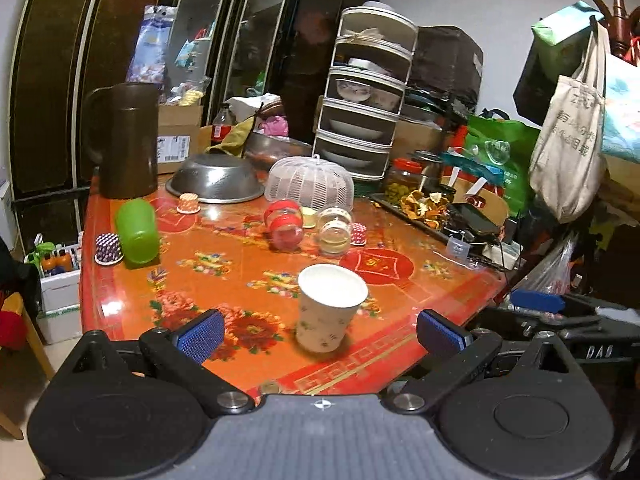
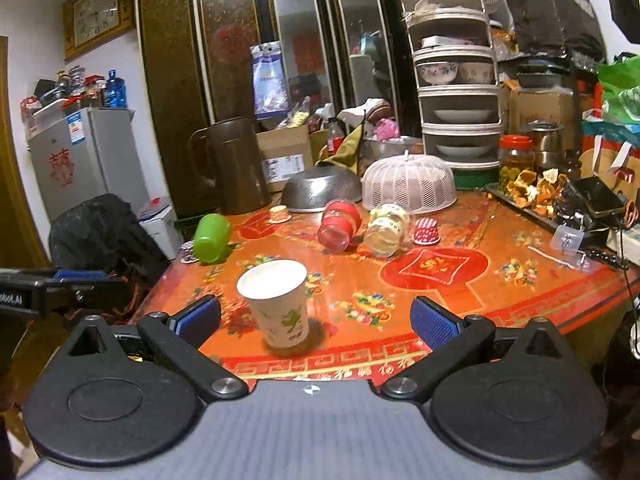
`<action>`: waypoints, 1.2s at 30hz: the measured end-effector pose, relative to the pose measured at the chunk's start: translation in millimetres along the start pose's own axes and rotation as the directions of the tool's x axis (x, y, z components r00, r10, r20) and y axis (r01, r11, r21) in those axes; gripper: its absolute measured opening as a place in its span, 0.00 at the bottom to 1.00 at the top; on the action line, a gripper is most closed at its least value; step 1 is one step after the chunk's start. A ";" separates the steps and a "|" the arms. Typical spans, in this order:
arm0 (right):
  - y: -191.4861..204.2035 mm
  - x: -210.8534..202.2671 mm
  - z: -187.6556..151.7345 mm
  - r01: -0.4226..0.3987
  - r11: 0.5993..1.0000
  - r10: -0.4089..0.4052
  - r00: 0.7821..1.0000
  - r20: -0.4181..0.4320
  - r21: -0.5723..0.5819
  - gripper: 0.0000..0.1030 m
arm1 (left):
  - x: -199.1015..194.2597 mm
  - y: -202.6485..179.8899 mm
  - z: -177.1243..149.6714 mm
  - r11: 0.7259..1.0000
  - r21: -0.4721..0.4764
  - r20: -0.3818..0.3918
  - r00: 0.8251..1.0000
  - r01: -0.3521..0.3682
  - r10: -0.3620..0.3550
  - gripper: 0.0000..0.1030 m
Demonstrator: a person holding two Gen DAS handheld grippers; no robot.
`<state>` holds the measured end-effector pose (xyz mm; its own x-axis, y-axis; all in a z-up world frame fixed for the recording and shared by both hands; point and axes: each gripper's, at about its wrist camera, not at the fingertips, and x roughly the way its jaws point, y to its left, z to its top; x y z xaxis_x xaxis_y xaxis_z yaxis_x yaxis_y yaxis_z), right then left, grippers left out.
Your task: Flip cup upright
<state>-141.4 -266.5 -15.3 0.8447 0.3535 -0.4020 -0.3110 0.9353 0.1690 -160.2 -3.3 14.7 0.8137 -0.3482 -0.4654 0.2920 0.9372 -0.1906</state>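
Paper cup [image 1: 331, 307] stands upright near the table's [image 1: 432, 292] front edge, bare tabletop around it. Left gripper [image 1: 320, 334] and right gripper [image 2: 316, 320] both spread wide, holding nothing; cup apparently just beyond the fingers, untouched.

Bare red table [image 2: 440, 304] around the upright paper cup [image 2: 278, 304], green cup [image 2: 211, 238] and two jars [image 2: 360, 226] lying well behind, apparently clear near edge, clutter along the back
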 end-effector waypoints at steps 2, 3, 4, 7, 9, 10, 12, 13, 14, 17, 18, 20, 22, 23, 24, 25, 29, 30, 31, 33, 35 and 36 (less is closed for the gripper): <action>-2.0 8.7 -1.7 -0.004 1.000 0.004 1.000 -0.026 -0.005 0.99 | 5.7 -5.0 -1.6 1.000 0.014 -0.014 1.000 -0.004 0.004 1.00; -2.7 12.6 -3.5 0.000 1.000 -0.001 0.999 -0.038 -0.008 0.99 | 8.7 -6.7 -3.0 1.000 0.024 -0.018 1.000 -0.001 0.001 1.00; -3.4 18.3 -5.4 0.002 1.000 -0.003 0.999 -0.045 -0.012 0.99 | 12.7 -7.9 -4.1 0.999 0.032 -0.022 1.000 -0.004 0.005 1.00; -4.8 25.8 -8.9 0.000 1.000 -0.001 0.998 -0.061 -0.019 0.99 | 24.8 -7.6 -5.6 0.999 0.039 -0.051 0.998 -0.030 0.032 1.00; -5.1 26.7 -11.6 0.002 1.000 -0.003 0.998 -0.064 -0.017 0.99 | 30.1 -4.7 -5.7 0.999 0.026 -0.059 0.998 -0.031 0.033 1.00; -5.9 26.6 -12.3 0.001 1.000 -0.002 0.998 -0.065 -0.013 0.99 | 30.9 -4.6 -5.7 0.999 0.021 -0.064 0.997 -0.031 0.032 1.00; -7.7 25.2 -14.3 -0.003 1.000 0.003 0.998 -0.068 -0.003 0.99 | 33.2 -3.2 -5.8 0.999 0.018 -0.071 0.997 -0.035 0.036 1.00; -7.5 25.1 -14.7 -0.004 1.000 0.003 0.998 -0.070 -0.002 0.99 | 33.2 -2.8 -6.0 0.999 0.019 -0.071 0.997 -0.041 0.042 1.00; -7.5 25.1 -14.7 -0.003 1.000 0.003 0.998 -0.070 -0.002 0.99 | 33.7 -3.1 -5.6 0.999 0.020 -0.073 0.996 -0.046 0.048 1.00; -6.6 21.7 -14.7 -0.006 1.000 0.006 0.998 -0.069 -0.008 0.99 | 33.7 -3.7 -5.7 0.998 0.021 -0.074 0.996 -0.053 0.055 1.00; -6.3 20.7 -14.3 -0.005 1.000 0.004 0.998 -0.067 -0.010 0.99 | 33.8 -3.8 -5.6 0.998 0.022 -0.071 0.996 -0.058 0.059 1.00; -6.9 18.9 -13.6 -0.007 1.000 0.006 0.998 -0.062 -0.009 0.99 | 33.8 -3.4 -5.4 0.998 0.024 -0.068 0.995 -0.064 0.066 1.00; -8.0 16.8 -13.0 -0.011 1.000 0.011 0.998 -0.055 -0.002 0.99 | 33.7 -3.1 -5.0 0.998 0.022 -0.067 0.996 -0.065 0.066 1.00; -8.4 16.5 -12.9 -0.014 1.000 0.014 0.998 -0.054 0.000 0.99 | 33.6 -3.1 -5.1 0.998 0.022 -0.066 0.996 -0.065 0.066 1.00; -8.7 16.4 -12.9 -0.016 1.000 0.016 0.999 -0.052 0.001 0.99 | 33.4 -3.4 -5.2 0.998 0.022 -0.066 0.996 -0.066 0.068 1.00; -8.5 16.2 -12.9 -0.016 1.000 0.016 0.999 -0.050 0.001 0.99 | 33.4 -3.8 -5.1 0.997 0.023 -0.065 0.995 -0.068 0.069 1.00; -8.7 15.0 -12.2 -0.024 1.000 0.024 0.999 -0.043 0.003 0.99 | 33.0 -4.3 -5.1 0.997 0.024 -0.063 0.996 -0.067 0.068 1.00; -9.0 14.6 -12.1 -0.024 1.000 0.024 0.999 -0.040 0.003 0.99 | 32.9 -4.7 -4.8 0.998 0.025 -0.062 0.996 -0.066 0.067 1.00; -9.2 14.1 -11.9 -0.025 1.000 0.025 0.999 -0.037 0.005 0.99 | 33.1 -4.7 -4.7 0.997 0.026 -0.062 0.996 -0.066 0.068 1.00; -9.8 13.8 -11.1 -0.031 0.999 0.032 0.999 -0.031 0.010 0.99 | 33.1 -5.4 -4.8 0.997 0.029 -0.061 0.996 -0.067 0.068 1.00; -9.3 13.0 -10.8 -0.036 0.999 0.036 0.999 -0.025 0.011 0.99 | 33.0 -5.4 -4.7 0.997 0.029 -0.060 0.996 -0.066 0.068 1.00; -8.8 12.9 -10.8 -0.037 0.999 0.037 0.999 -0.024 0.010 0.99 | 33.1 -5.4 -4.8 0.997 0.028 -0.061 0.996 -0.066 0.068 1.00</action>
<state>-132.5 -270.0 -31.6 0.8218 0.3882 -0.4170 -0.3377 0.9214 0.1922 -137.2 -20.0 -3.8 0.7997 -0.2842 -0.5288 0.2515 0.9584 -0.1346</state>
